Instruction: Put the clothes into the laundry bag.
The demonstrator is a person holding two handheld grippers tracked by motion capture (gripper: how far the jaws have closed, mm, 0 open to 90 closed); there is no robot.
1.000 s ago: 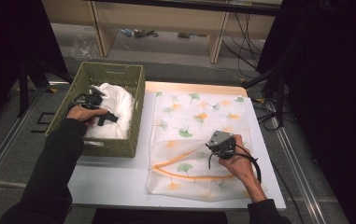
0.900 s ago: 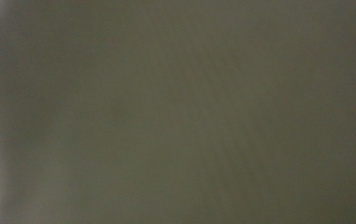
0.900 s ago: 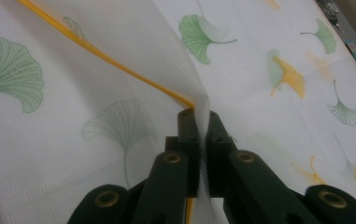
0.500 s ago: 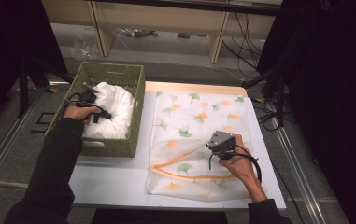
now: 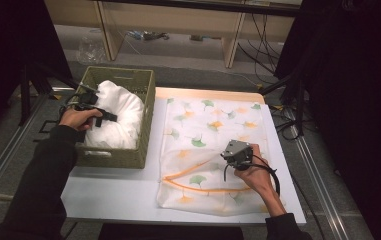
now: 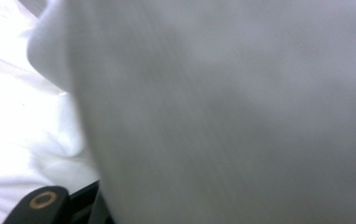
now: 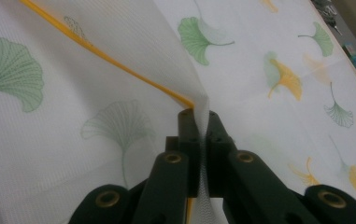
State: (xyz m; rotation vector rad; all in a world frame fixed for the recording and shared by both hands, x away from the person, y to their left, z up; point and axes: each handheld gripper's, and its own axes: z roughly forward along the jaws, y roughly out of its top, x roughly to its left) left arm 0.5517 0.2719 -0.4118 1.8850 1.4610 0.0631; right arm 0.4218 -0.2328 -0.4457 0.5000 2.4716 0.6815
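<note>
Spanning most of the high view, a white worktop (image 5: 113, 192) carries a green woven basket (image 5: 143, 122) at its left and a sheer mesh bag (image 5: 213, 130), printed with green and orange ginkgo leaves and trimmed with an orange zip line, spread flat at its right. A bulky white cloth bundle (image 5: 115, 117) fills the basket, rising just above its rim. The person's left hand (image 5: 78, 119) reaches over the basket's left wall, setting the left gripper (image 5: 95, 107) against the bundle; in the left gripper view, blurred white fabric (image 6: 222, 107) presses close to the lens and hides the fingers, so whether they are wide, narrow or holding cloth cannot be told. The right hand (image 5: 255, 175) rests on the bag's near right part, holding the right gripper (image 5: 235, 152) with its grey plate uppermost. In the right gripper view, the right gripper (image 7: 202, 126) has its fingers (image 7: 188, 140) closed tight on a raised pinch of the mesh bag (image 7: 278, 51) beside the orange zip line (image 7: 101, 56), lifting that layer off the layer beneath.
</note>
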